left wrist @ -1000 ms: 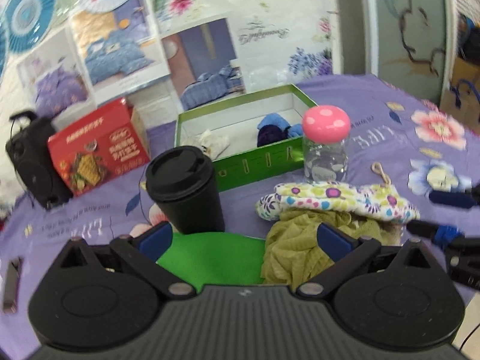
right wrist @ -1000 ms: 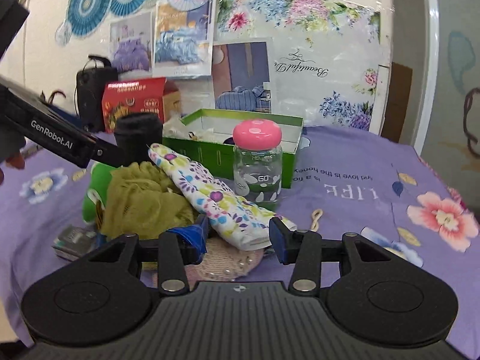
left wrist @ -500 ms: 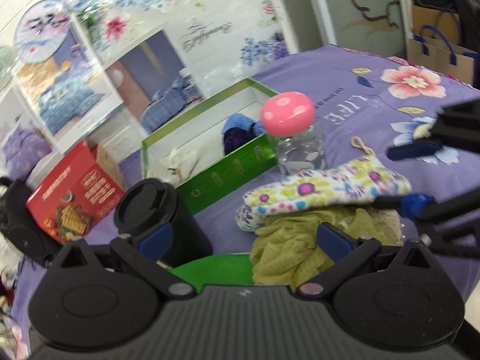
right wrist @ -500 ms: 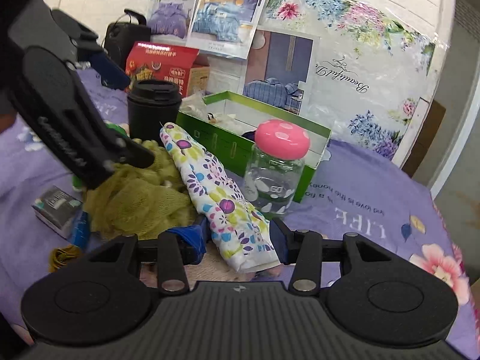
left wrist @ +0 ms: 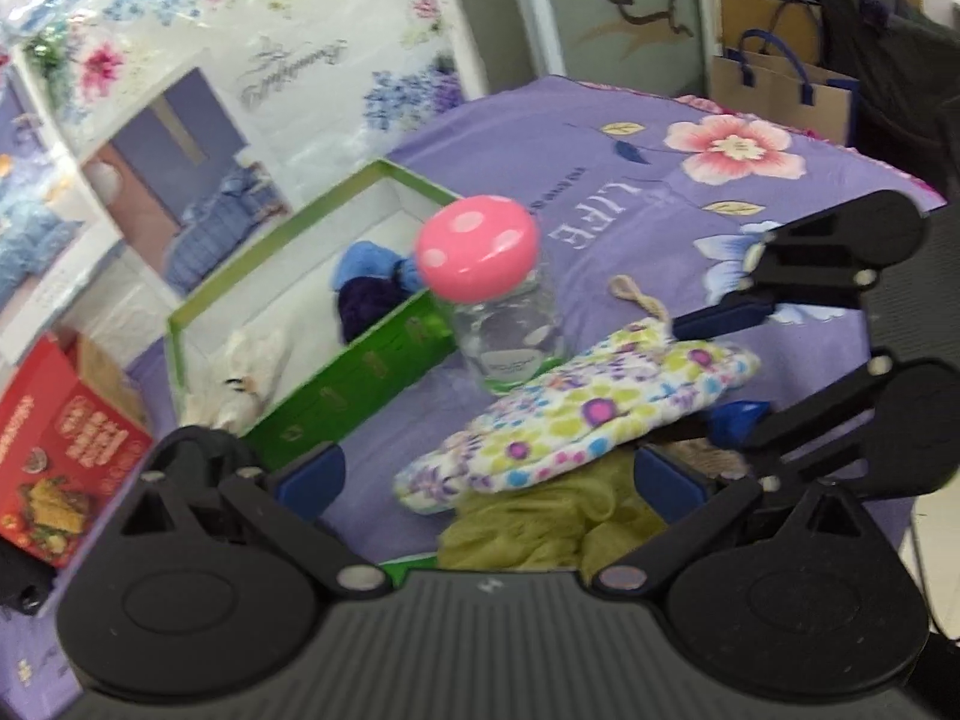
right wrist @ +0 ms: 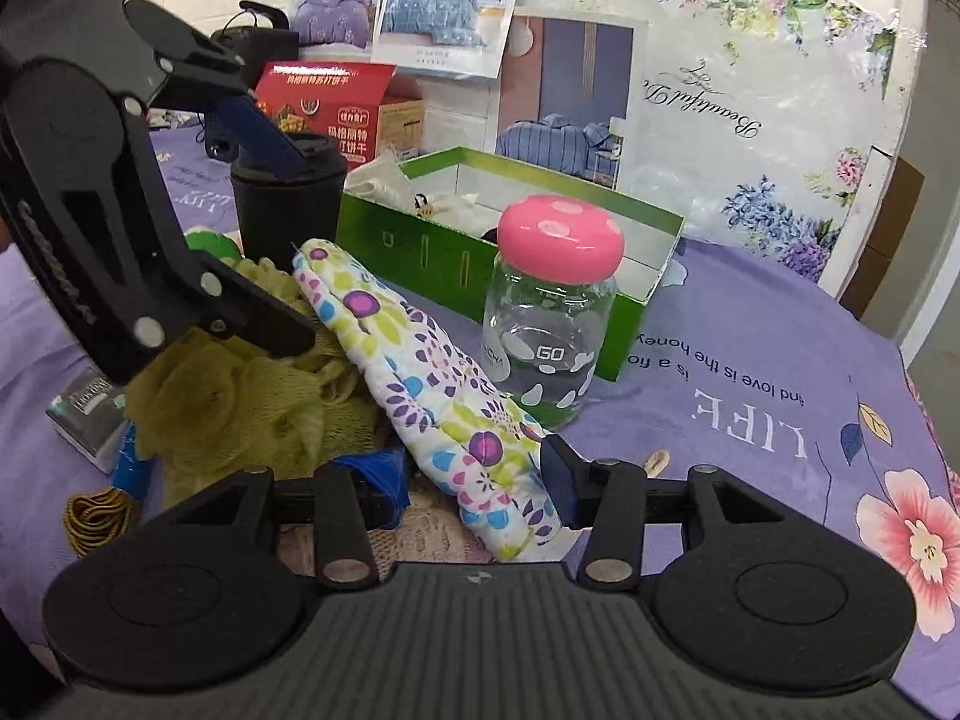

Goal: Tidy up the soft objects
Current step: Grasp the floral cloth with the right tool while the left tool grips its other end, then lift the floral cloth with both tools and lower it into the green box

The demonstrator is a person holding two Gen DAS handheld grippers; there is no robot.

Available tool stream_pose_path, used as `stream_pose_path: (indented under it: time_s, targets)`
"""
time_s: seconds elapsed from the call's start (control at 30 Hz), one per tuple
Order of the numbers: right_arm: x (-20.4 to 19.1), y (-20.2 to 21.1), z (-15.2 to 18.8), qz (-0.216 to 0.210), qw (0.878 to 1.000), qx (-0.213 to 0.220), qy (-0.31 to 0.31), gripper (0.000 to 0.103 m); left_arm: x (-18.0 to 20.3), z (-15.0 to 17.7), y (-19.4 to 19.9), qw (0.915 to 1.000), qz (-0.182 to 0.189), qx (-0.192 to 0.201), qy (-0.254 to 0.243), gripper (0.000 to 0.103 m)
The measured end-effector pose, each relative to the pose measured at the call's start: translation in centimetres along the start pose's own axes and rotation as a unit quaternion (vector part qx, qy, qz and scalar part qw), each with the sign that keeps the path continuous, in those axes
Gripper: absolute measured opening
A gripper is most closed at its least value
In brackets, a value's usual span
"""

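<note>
- A floral oven mitt (right wrist: 420, 372) lies on a worktop covered by a purple flowered cloth (right wrist: 780, 420). Seen from the right wrist, its long axis runs diagonally, from the far left, near a black lidded cup (right wrist: 282, 192), to the near right.
- The mitt's near end sits between the fingers of the right gripper (right wrist: 474, 480). The blue pads stand partly open, one on each side of the fabric; whether they press on it cannot be told.
- The mitt's far end rests on one crumpled olive-green mesh cloth (right wrist: 240, 402).
- The left gripper (left wrist: 486, 474) hovers over that green cloth and the mitt's far end, its fingers spread wide and holding nothing.
- One clear glass jar with a pink spotted lid (right wrist: 552, 300) stands upright just beside the mitt.
- Behind the jar is one open green box (right wrist: 420, 252), white inside. It holds a blue and dark purple soft item (left wrist: 372, 282) and a white soft item (left wrist: 240, 378).
- One red printed carton (right wrist: 324, 108) stands behind the cup.
- Count: one mitt, one green cloth, one jar, one cup, one box, one carton, two grippers.
</note>
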State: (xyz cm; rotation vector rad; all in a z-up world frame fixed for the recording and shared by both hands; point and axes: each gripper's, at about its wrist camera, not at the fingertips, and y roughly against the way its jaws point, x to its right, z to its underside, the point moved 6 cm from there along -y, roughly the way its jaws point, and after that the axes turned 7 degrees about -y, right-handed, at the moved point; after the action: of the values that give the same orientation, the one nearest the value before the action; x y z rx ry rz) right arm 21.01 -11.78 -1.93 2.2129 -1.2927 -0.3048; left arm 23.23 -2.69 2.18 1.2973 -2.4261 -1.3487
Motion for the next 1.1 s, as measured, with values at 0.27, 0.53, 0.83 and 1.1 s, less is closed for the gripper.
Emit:
stream_pose_path:
  time_s: [0.27,0.53,0.83,1.1]
  targets:
    - [1.3,-1.7,0.0,-0.02,1.0,-0.004,-0.01,0.033,1.0,-0.9,-2.2,0.999,0.043,0.009,-0.002,0.1]
    - [2.0,-3.7,0.0,-0.047,0.999,-0.008,-0.018,0.033,-0.2,-0.3,-4.6,0.998,0.049,-0.022,0.033,0.071]
    - [2.2,-2.0,-0.8,-0.064,0.996,0.044,-0.04,0.008,-1.7,-0.6,-2.2,0.9903,0.047,0.002,0.131,0.027]
    - [1.7,2.2,-4.3,0.003,0.993,0.114,0.019,0.008,-2.3,-4.2,4.6,0.9857,0.026,0.095,0.137,0.027]
